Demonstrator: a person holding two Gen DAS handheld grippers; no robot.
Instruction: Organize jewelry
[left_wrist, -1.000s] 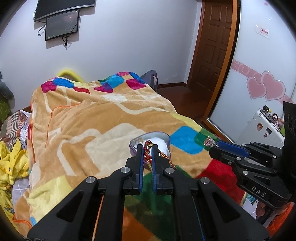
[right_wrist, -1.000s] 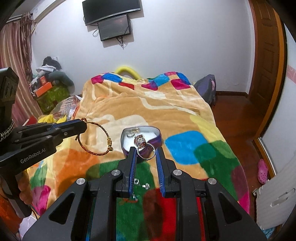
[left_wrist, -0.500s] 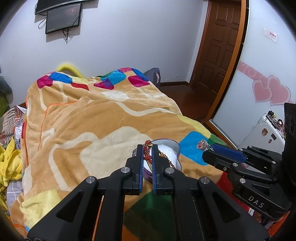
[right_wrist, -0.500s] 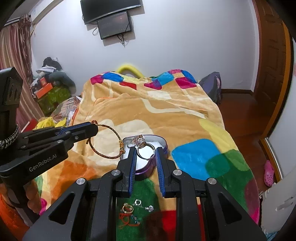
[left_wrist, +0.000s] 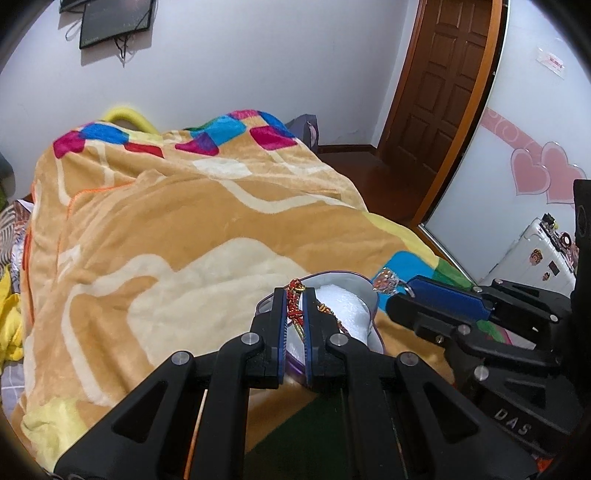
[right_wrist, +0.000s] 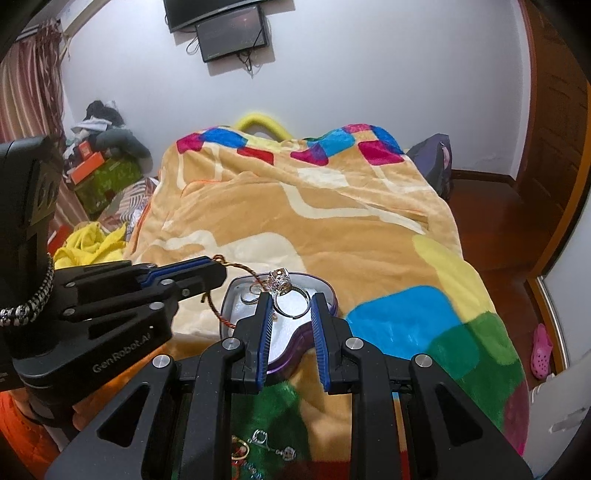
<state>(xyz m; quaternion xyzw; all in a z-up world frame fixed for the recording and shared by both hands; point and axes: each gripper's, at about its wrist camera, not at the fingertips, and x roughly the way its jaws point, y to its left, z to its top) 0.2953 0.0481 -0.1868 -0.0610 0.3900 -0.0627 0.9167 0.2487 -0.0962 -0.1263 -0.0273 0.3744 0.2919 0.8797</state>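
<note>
A heart-shaped purple tin (right_wrist: 325, 291) with white padding sits on the blanket; it also shows in the left wrist view (left_wrist: 371, 295). My left gripper (left_wrist: 294, 295) is shut on a red and gold cord bracelet (left_wrist: 293, 291), held over the tin's near rim; the bracelet (right_wrist: 221, 314) hangs from it beside the tin. My right gripper (right_wrist: 291, 306) is shut on a silver ring with a jewelled top (right_wrist: 290, 302), held above the tin; the ring's top (left_wrist: 386, 284) shows at its tip in the left wrist view. A small ring (right_wrist: 245, 297) lies inside the tin.
A colourful patchwork blanket (right_wrist: 332, 229) covers the bed. Loose earrings and small rings (right_wrist: 258, 448) lie on its green patch below my right gripper. Yellow cloth (right_wrist: 88, 243) and clutter are at the left, a wooden door (left_wrist: 443, 85) and bare floor at the right.
Both grippers have moved forward over the tin, each keeping its piece. The left gripper with the bracelet now reaches the tin's left rim; the ring hangs above the padding.
</note>
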